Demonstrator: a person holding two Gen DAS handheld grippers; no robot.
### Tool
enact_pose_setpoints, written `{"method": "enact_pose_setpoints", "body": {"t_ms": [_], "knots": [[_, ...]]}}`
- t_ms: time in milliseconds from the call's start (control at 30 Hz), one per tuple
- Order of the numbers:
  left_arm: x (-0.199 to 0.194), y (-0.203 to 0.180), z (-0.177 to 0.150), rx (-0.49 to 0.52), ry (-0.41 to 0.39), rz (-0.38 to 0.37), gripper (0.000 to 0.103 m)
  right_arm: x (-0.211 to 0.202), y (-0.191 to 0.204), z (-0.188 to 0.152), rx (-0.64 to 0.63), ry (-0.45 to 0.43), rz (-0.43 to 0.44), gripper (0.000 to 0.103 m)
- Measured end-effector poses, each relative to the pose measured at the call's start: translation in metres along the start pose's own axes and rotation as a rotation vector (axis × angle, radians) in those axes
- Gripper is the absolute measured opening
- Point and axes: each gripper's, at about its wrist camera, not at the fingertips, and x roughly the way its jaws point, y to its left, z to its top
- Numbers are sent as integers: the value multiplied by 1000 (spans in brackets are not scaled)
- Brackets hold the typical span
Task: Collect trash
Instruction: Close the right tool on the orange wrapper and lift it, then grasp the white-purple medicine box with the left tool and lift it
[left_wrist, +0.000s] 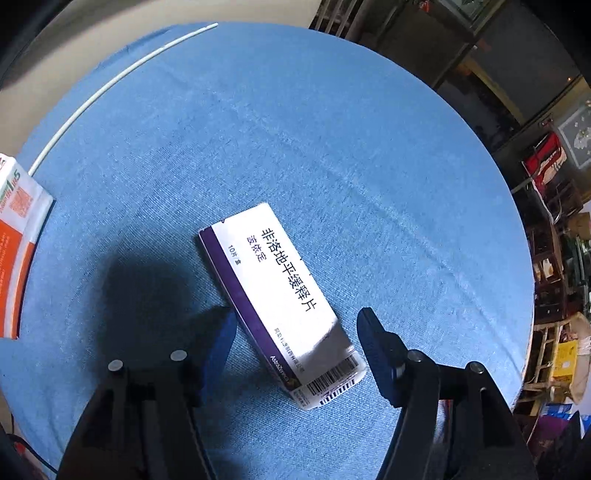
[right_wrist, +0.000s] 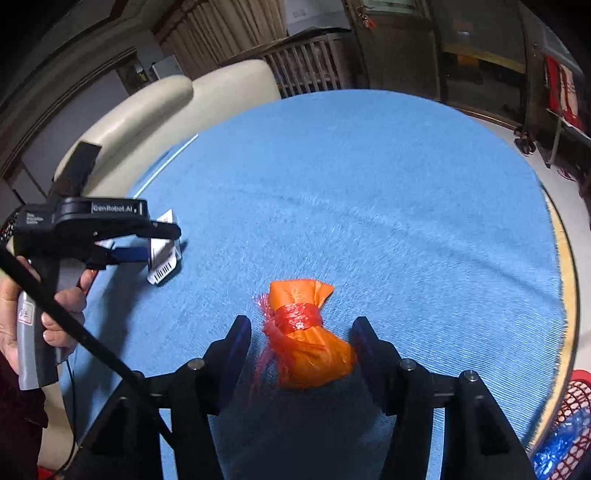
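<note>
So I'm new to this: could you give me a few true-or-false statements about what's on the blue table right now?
1. The white and purple medicine box lies flat on the blue tablecloth. True.
2. The left gripper is clamped on the box. False: its jaws stand open either side, not pressing.
3. The orange bundle is tied with green string. False: a red band wraps it.
4. The bundle sits between the right gripper fingers. True.

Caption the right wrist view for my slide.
Open right hand-held gripper straddles an orange wrapped bundle on the blue tablecloth.
</note>
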Motion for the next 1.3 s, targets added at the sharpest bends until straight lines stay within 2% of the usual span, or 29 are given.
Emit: {"method": "enact_pose_setpoints", "body": {"t_ms": [67, 100, 200, 300, 333, 367, 400, 533, 700, 767, 800, 833, 900, 1133, 1167, 1233, 1267, 1300], "knots": [[-2, 0, -3, 4, -13, 12, 58, 6, 4, -2, -27, 6, -21, 57], [-1, -2, -3, 5, -15, 9, 56, 7, 6, -3, -41, -2, -32, 45], [-4, 4, -3, 6, -23, -7, 51, 8, 10, -4, -44, -5, -27, 40], [-9, 10, -8, 22, -30, -14, 46, 3, 7, -5, -23, -12, -12, 39], [-13, 12, -11, 33, -44, -21, 31, 0, 6, -6, -16, -15, -7, 38], [-18, 15, -14, 42, -54, -23, 25, -3, 5, -7, -8, -21, 0, 37], [-22, 15, -17, 58, -51, -17, 10, -7, 5, -8, 1, -27, 11, 34], [-28, 18, -28, 86, -45, -5, 10, -15, 3, -11, 31, -25, 34, 33], [-41, 22, -32, 80, -51, -40, 12, -22, -1, -17, 61, -33, 51, 33], [-43, 18, -34, 86, -54, -45, 28, -22, -1, -19, 62, -38, 56, 33], [-44, 15, -34, 84, -59, -47, 52, -22, -1, -20, 65, -40, 59, 33], [-45, 13, -33, 82, -72, -40, 70, -22, -2, -21, 68, -41, 61, 33], [-42, 8, -29, 88, -90, -16, 71, -20, -2, -21, 75, -37, 68, 33], [-13, -7, -27, 105, -38, 60, 71, -12, -1, -22, 63, -10, 89, 34], [-14, -8, -29, 114, -70, 71, 70, -12, -1, -23, 64, -11, 91, 34], [-13, -10, -30, 138, -87, 85, 57, -10, 1, -22, 61, -11, 96, 35], [-14, -10, -31, 150, -96, 100, 55, -10, 1, -21, 59, -10, 95, 38], [-15, -9, -31, 151, -95, 93, 54, -9, 3, -20, 55, -7, 91, 50]]}}
